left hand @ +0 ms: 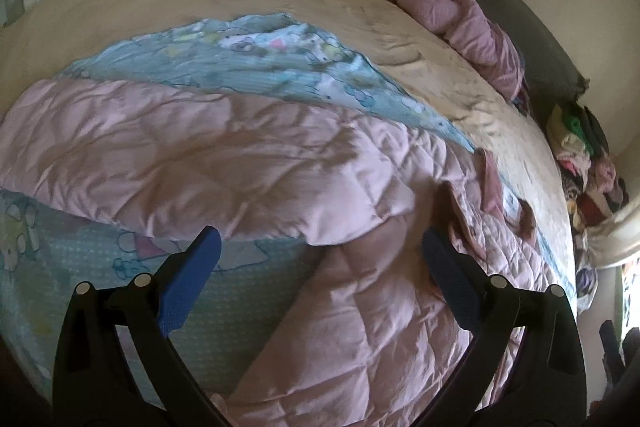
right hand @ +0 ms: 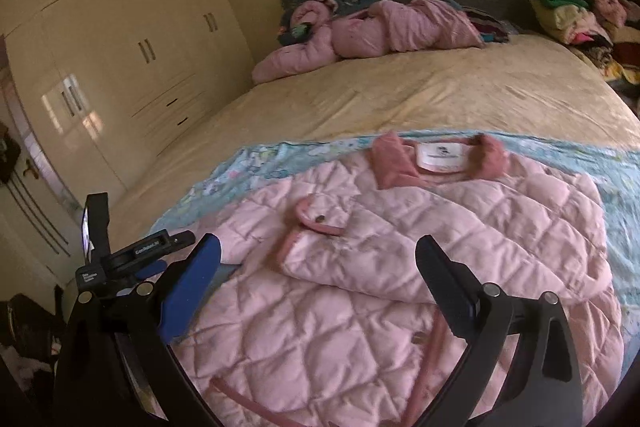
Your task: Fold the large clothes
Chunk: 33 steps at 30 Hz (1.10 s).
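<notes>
Now I am hovering my left gripper [left hand: 320, 259] and right gripper [right hand: 318, 261], jaws apart, empty, over the pink quilted jacket [right hand: 400, 267]; it is lying spread on the bed [right hand: 400, 99], sleeve folded across, for folding.

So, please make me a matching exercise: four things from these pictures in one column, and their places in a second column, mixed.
Things:
1. pink quilted jacket
2. wardrobe
3. clothes pile
4. white label

Places:
A. inside the collar
B. beside the headboard, right of the bed
C. spread on the blue printed sheet
D. along the wall left of the bed

Pairs: 1-C, 2-D, 3-B, 4-A
</notes>
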Motion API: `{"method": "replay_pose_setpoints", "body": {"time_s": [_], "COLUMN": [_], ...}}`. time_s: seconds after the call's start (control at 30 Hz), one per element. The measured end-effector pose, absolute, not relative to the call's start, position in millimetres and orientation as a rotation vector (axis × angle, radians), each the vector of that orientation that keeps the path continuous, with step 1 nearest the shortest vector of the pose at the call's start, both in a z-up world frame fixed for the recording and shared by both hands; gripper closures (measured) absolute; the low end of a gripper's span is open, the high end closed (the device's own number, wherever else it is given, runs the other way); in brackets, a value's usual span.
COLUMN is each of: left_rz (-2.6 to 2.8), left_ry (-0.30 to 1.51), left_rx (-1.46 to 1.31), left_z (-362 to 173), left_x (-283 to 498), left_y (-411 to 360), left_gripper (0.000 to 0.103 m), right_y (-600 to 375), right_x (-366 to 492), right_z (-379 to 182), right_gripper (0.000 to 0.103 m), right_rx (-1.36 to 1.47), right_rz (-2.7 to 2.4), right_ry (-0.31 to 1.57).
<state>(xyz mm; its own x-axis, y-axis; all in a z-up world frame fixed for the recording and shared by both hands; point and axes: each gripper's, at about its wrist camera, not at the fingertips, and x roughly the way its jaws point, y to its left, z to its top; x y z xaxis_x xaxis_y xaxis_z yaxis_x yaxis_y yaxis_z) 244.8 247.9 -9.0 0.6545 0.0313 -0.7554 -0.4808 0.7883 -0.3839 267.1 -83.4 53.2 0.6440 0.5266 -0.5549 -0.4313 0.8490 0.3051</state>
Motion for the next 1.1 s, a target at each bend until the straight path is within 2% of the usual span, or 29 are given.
{"method": "replay_pose_setpoints", "body": {"time_s": [0.73,1.1], "left_rz": [0.672,0.820], "left_ry": [0.751,0.730], "left_rx": [-0.729,-0.928], "left_z": [-19,-47], "left_x": [196,158], "left_y": [340,395], "left_gripper": [0.009,0.009], "right_y": [59,96], "right_x": [274,270], "right_z": [47,25], "right_gripper": [0.006,0.006], "right_rx": [-0.088,-0.109], "right_rz": [0.760,0.834], "right_ry": [0.677,0.734]}}
